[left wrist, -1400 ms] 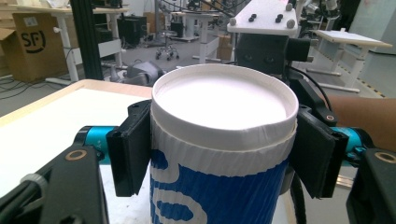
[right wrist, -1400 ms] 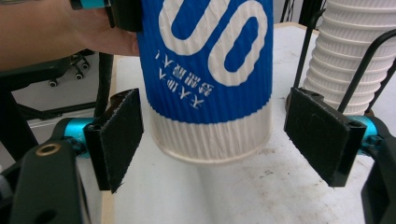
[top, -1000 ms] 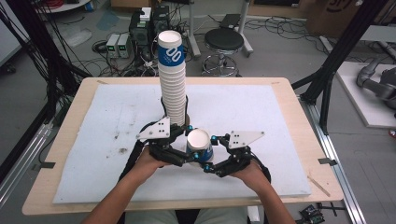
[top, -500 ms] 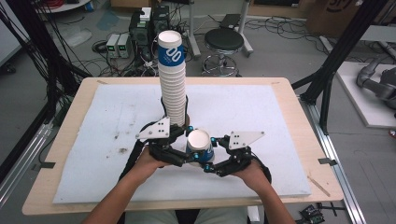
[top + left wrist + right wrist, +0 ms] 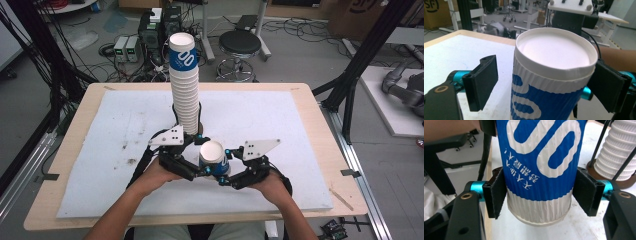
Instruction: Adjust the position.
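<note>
A: How far is the work with the cups?

B: One cup [image 5: 213, 158] is off the tall stack [image 5: 183, 85] and is held between both hands near the front edge of the bench [image 5: 115, 125]. The right gripper [image 5: 540, 196] has just been closing, and its pads are now clamped on the cup's lower part.

A: And the left gripper [image 5: 541, 85]?

B: Its jaws have just been opening; one pad stands clearly apart from the cup. So I judge the handover is nearly done. Many cups remain in the stack behind it.
</note>
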`<move>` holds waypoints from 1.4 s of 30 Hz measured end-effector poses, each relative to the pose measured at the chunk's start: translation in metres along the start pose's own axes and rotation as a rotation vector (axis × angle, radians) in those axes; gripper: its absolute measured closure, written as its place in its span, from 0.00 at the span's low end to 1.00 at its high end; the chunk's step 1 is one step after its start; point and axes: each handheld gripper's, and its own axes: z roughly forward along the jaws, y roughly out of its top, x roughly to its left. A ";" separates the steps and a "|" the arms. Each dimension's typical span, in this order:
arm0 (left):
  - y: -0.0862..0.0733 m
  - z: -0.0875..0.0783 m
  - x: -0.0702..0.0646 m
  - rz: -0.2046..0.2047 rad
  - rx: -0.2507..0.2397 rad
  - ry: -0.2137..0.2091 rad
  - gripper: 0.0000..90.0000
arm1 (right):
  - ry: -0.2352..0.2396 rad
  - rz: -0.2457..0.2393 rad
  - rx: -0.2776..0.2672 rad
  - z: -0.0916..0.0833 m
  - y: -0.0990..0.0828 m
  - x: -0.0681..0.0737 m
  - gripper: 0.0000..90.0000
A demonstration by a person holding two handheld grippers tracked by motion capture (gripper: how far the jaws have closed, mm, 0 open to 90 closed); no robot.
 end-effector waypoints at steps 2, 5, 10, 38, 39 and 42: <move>0.001 -0.002 0.000 0.003 0.015 -0.021 0.15 | 0.000 -0.002 0.010 -0.001 0.000 0.000 0.36; 0.003 -0.004 0.000 0.009 0.029 -0.034 0.16 | -0.004 -0.007 0.039 -0.003 0.002 -0.002 0.36; 0.008 -0.008 0.002 0.010 0.056 -0.033 0.16 | -0.015 -0.042 0.129 -0.008 0.007 -0.003 0.36; 0.005 0.008 0.004 0.017 0.304 -0.095 0.28 | -0.024 -0.263 0.615 0.014 0.046 0.006 0.36; 0.004 0.010 0.005 0.005 0.316 -0.097 0.28 | -0.023 -0.263 0.619 0.014 0.047 0.006 0.36; 0.003 0.011 0.005 0.003 0.328 -0.104 0.30 | -0.019 -0.273 0.631 0.014 0.049 0.007 0.36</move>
